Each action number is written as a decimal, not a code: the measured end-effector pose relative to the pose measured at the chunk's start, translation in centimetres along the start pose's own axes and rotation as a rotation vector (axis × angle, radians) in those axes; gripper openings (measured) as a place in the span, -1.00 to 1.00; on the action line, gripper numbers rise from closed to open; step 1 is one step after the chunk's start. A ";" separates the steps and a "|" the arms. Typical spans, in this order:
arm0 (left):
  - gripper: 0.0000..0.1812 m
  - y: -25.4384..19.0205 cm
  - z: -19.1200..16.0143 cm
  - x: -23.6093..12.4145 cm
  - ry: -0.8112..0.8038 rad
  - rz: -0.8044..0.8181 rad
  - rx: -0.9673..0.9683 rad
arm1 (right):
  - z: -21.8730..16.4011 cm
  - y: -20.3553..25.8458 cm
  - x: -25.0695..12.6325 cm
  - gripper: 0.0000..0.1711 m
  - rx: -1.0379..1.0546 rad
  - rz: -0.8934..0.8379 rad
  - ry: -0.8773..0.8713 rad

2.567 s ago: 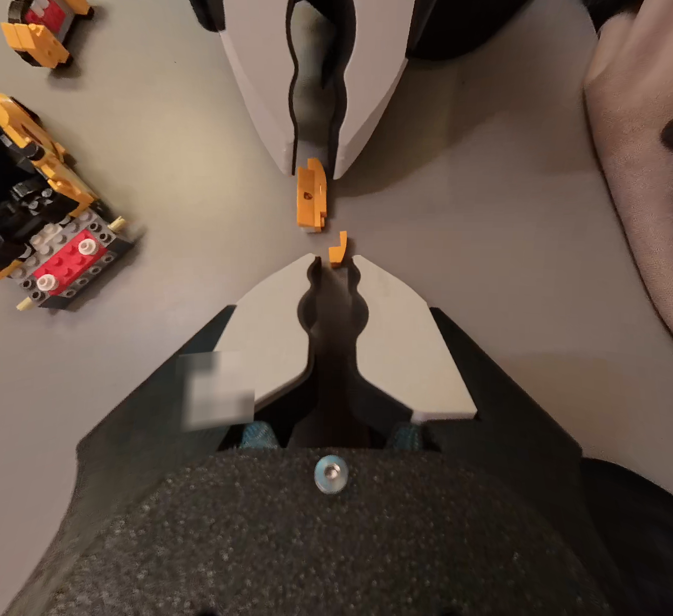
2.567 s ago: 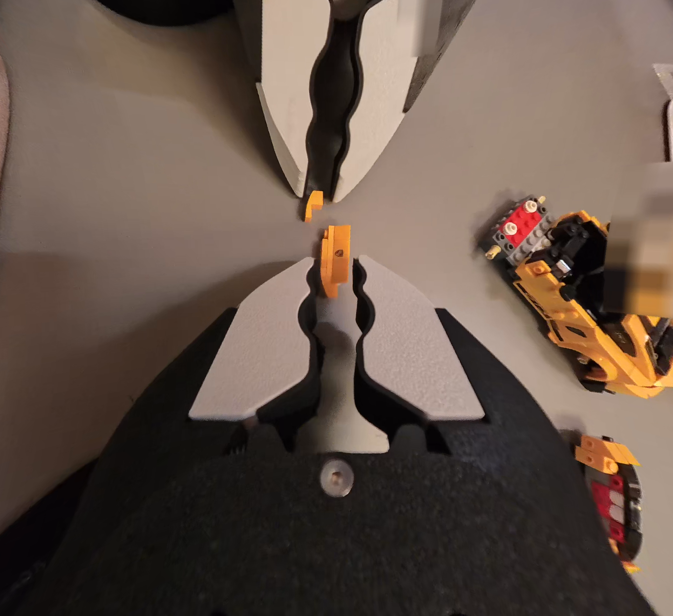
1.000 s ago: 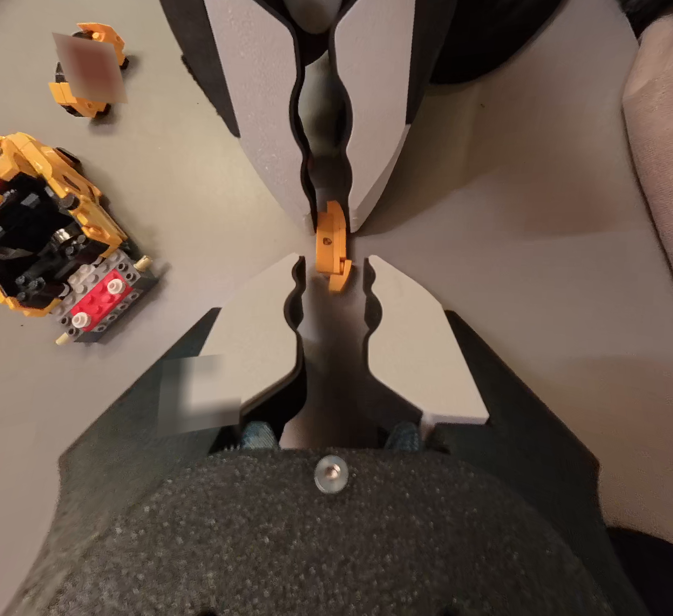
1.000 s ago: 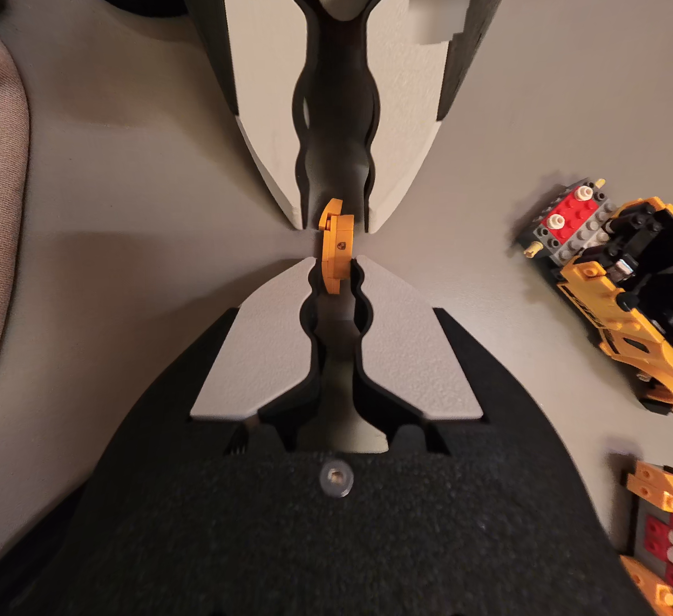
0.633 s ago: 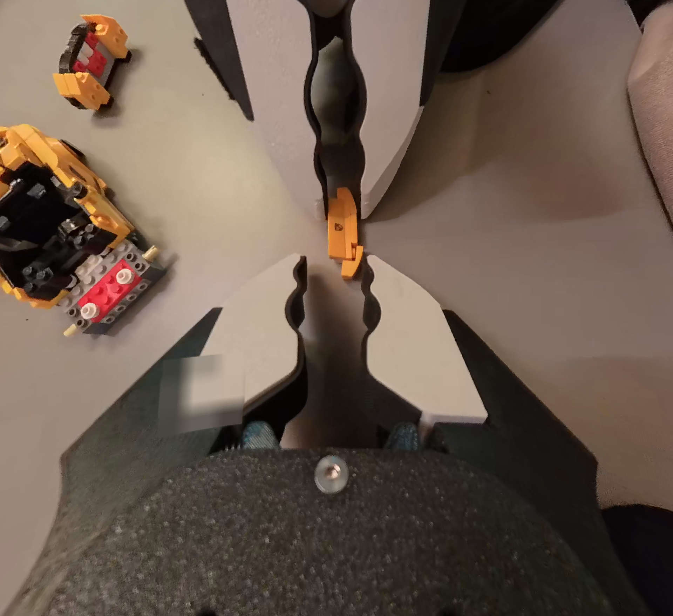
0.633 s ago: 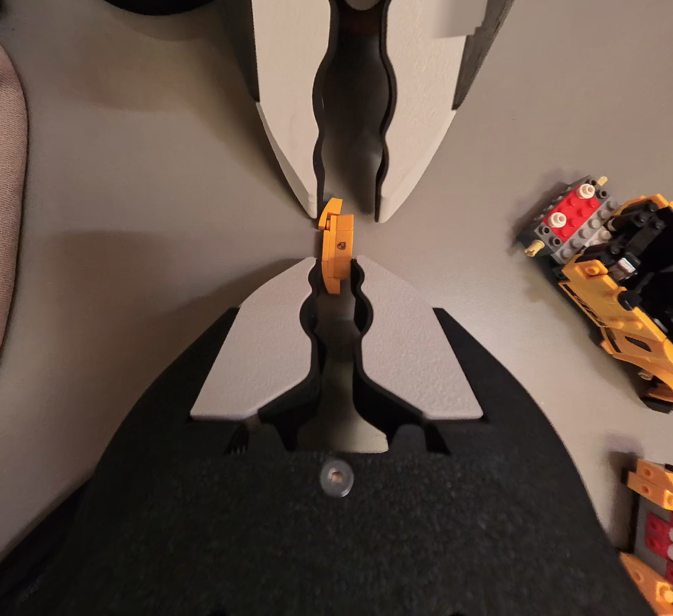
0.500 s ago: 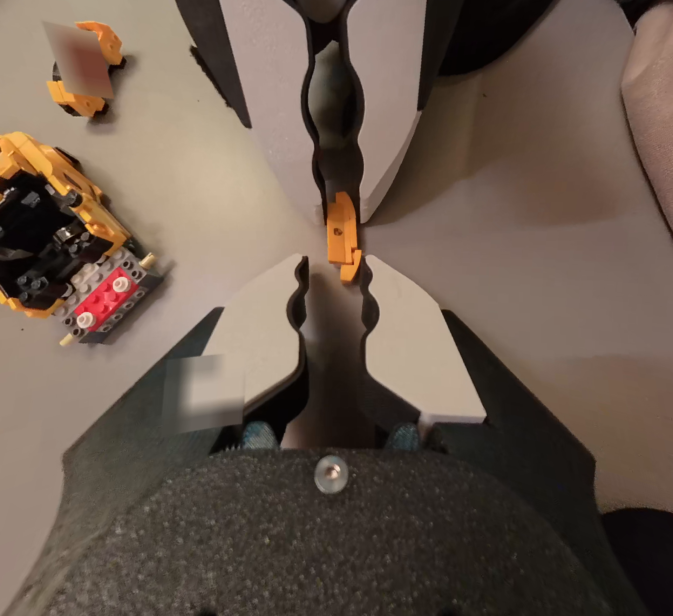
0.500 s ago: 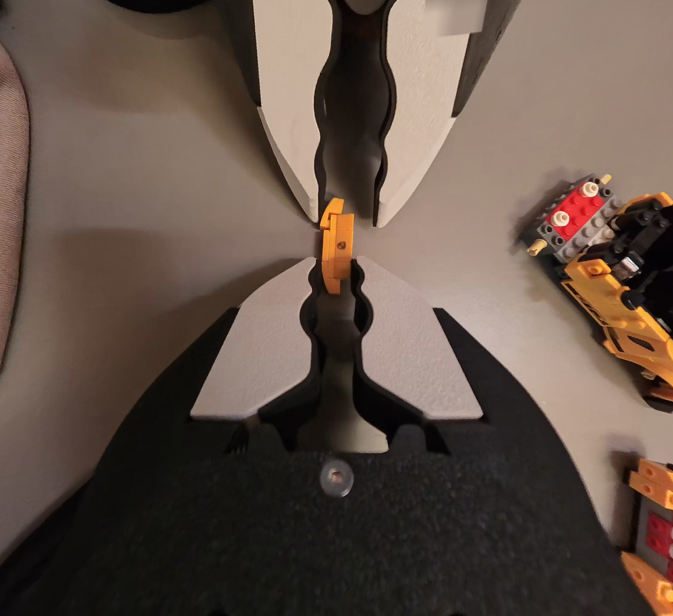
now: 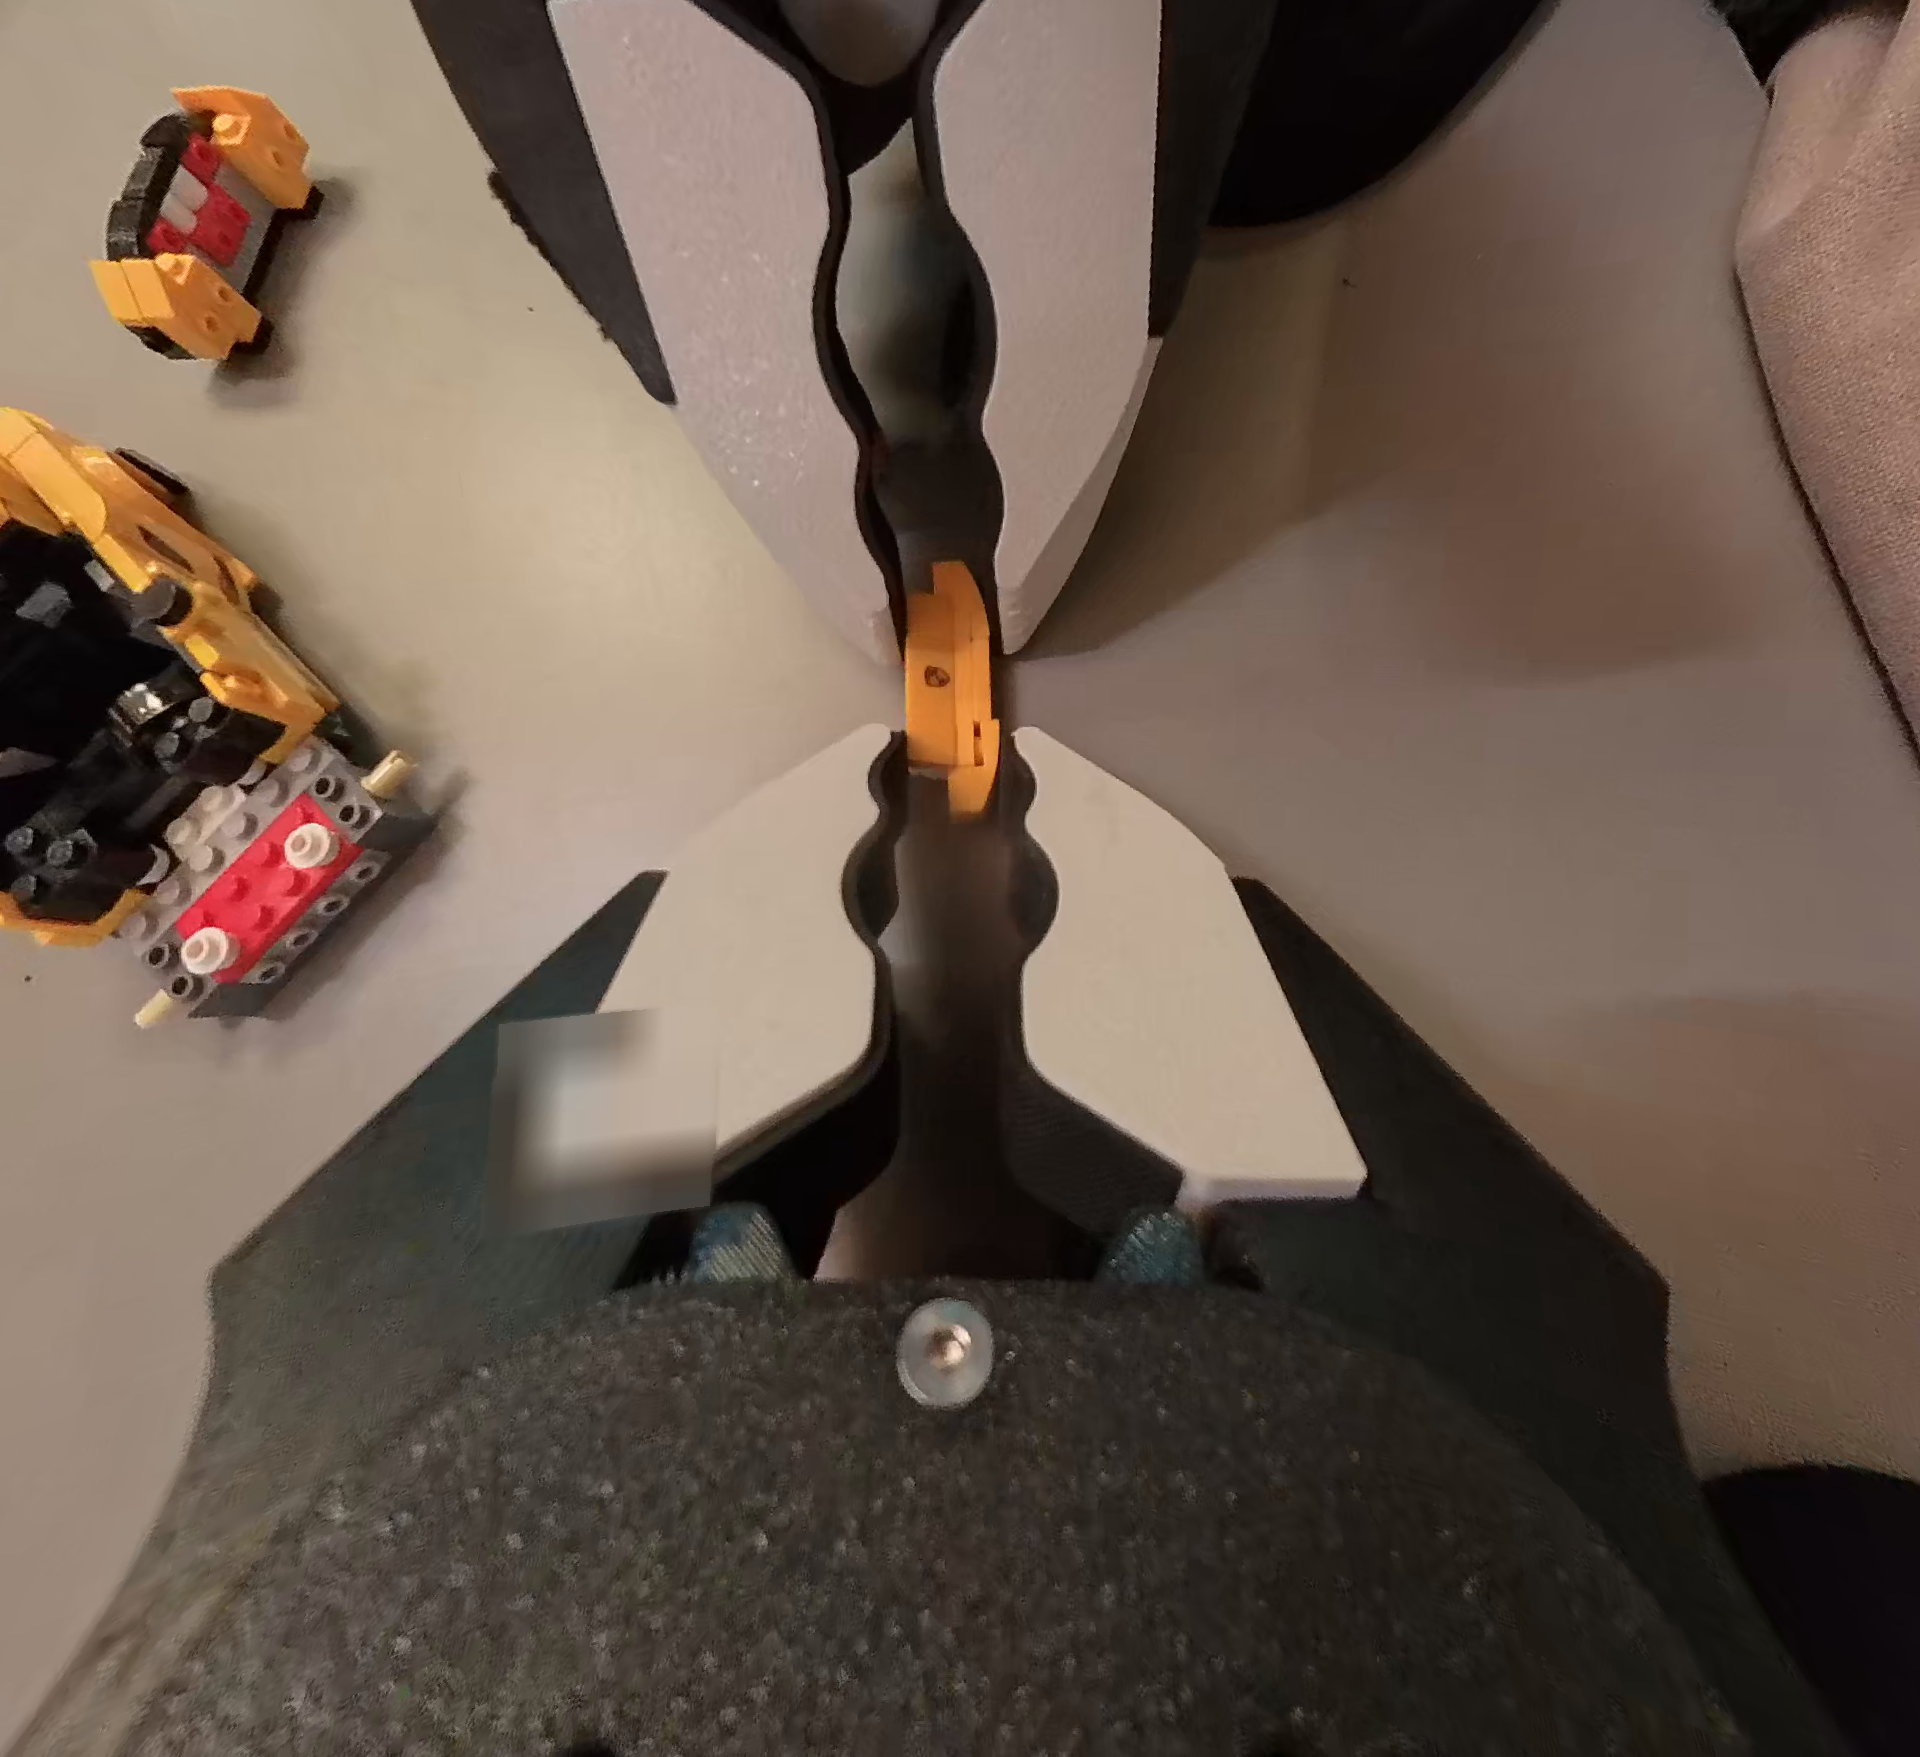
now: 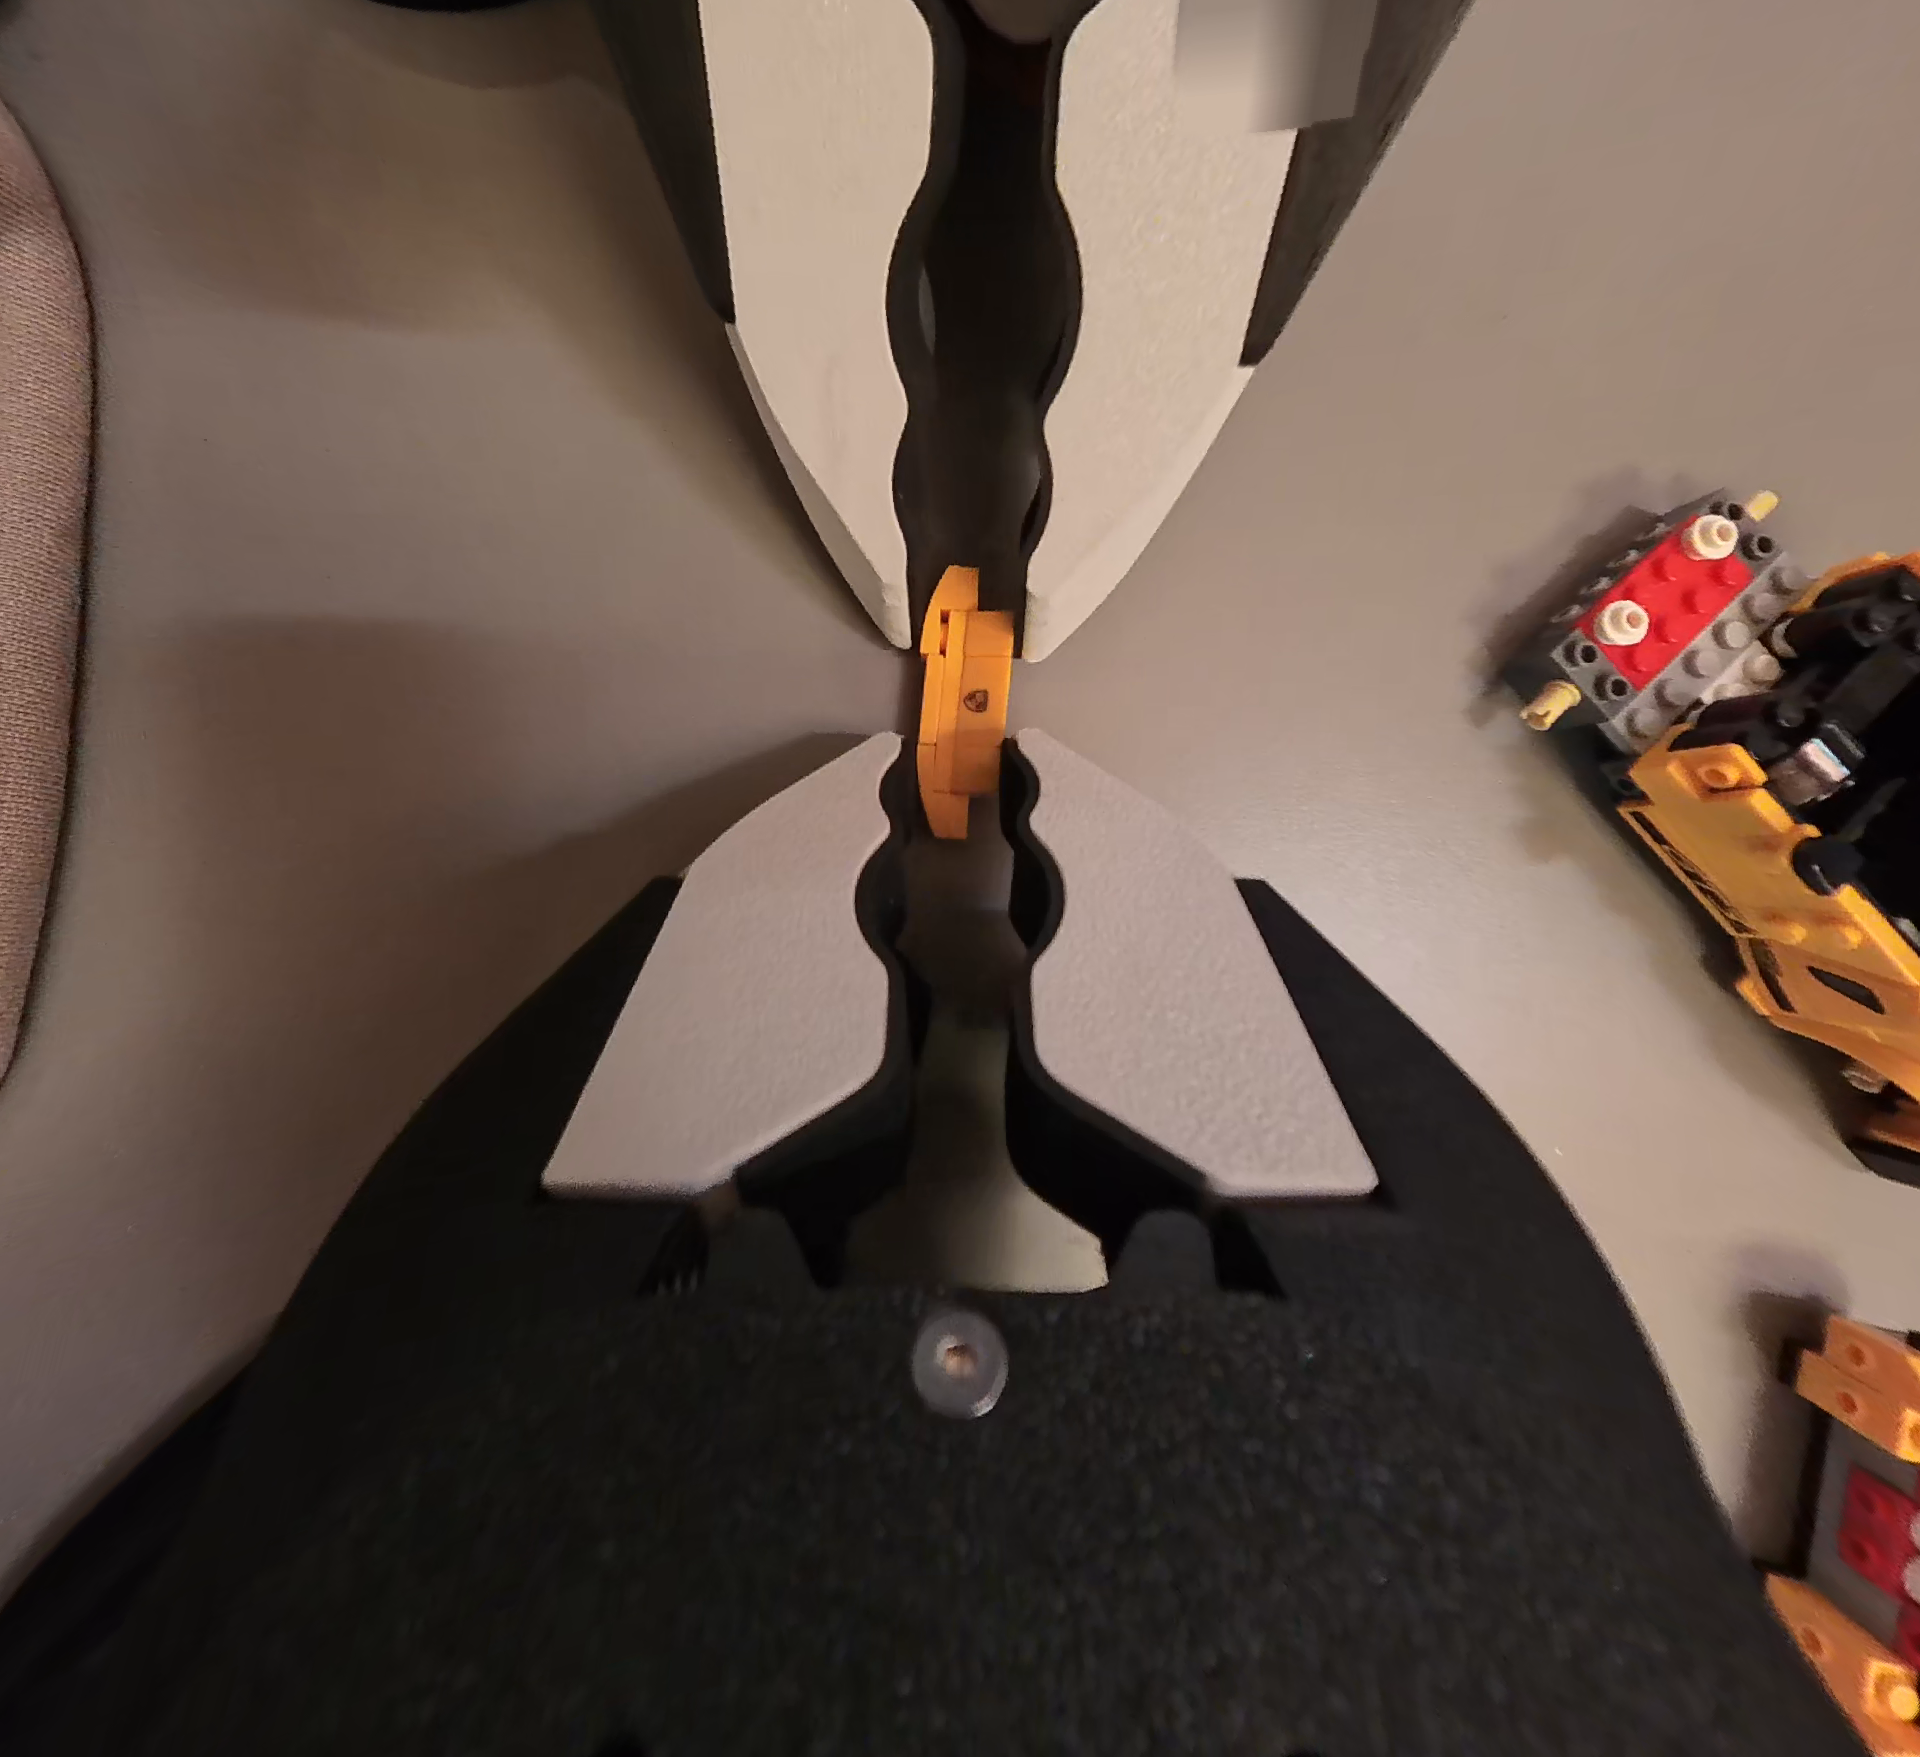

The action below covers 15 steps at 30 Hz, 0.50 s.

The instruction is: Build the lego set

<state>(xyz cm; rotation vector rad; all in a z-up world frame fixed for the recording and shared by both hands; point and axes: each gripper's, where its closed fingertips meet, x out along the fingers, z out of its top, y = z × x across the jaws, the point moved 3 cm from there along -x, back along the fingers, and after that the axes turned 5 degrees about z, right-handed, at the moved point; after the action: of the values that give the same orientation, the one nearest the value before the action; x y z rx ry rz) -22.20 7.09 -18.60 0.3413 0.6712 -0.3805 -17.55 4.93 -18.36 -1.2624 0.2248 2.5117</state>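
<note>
My left claw has its two pale grey fingers drawn in close around the near end of a small orange plastic lego assembly, a curved piece with a smaller hooked bit clipped to its side; the right fingertip touches the hooked bit, while a sliver of gap shows on the left, so I read it as nearly closed on the piece, though I cannot tell how firmly. Directly ahead, tip to tip with mine, my right claw pinches the far end of the same assembly, and the piece bridges the short gap between the two sets of fingertips above the plain grey tabletop. From the right wrist camera the picture mirrors: my right claw is clamped narrow on the orange assembly, with a tiny dark emblem facing up, and the left claw grips its other end just beyond. Out to the left of my left claw, well apart, lies a partly built yellow-and-black lego car with a grey and red studded end, and farther ahead of it a small black, red and orange lego sub-assembly. In the right view the car sits off to the right, the sub-assembly nearer the camera. A beige padded fabric edge runs along the far right of my left view.
</note>
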 end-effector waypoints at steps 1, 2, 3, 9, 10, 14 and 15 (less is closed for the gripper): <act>-0.82 -0.1 0.0 0.0 0.000 -0.003 -0.002 | 0.0 0.0 0.0 -0.83 -0.002 0.003 0.000; -0.82 -0.1 0.0 0.0 0.000 -0.007 -0.002 | 0.0 0.1 0.0 -0.83 -0.005 0.008 0.000; -0.82 -0.2 0.1 0.0 -0.001 -0.009 -0.004 | 0.0 0.2 0.0 -0.83 -0.007 0.012 0.000; -0.83 -0.3 0.3 0.3 0.013 -0.004 -0.024 | 0.0 0.3 0.1 -0.83 -0.009 0.018 0.000; -0.83 -0.4 0.4 0.3 0.013 -0.003 -0.020 | 0.0 0.4 0.1 -0.83 -0.009 0.021 -0.001; -0.83 -0.6 0.5 0.4 0.024 0.010 -0.007 | 0.1 0.5 0.1 -0.83 -0.017 0.024 -0.001; -0.83 -0.6 0.5 0.4 0.023 0.004 -0.021 | 0.1 0.5 0.1 -0.83 -0.015 0.024 0.000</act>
<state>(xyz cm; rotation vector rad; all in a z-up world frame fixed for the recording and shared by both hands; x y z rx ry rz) -21.88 6.29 -18.64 0.3274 0.6968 -0.3656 -17.85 4.52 -18.42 -1.2723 0.2230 2.5387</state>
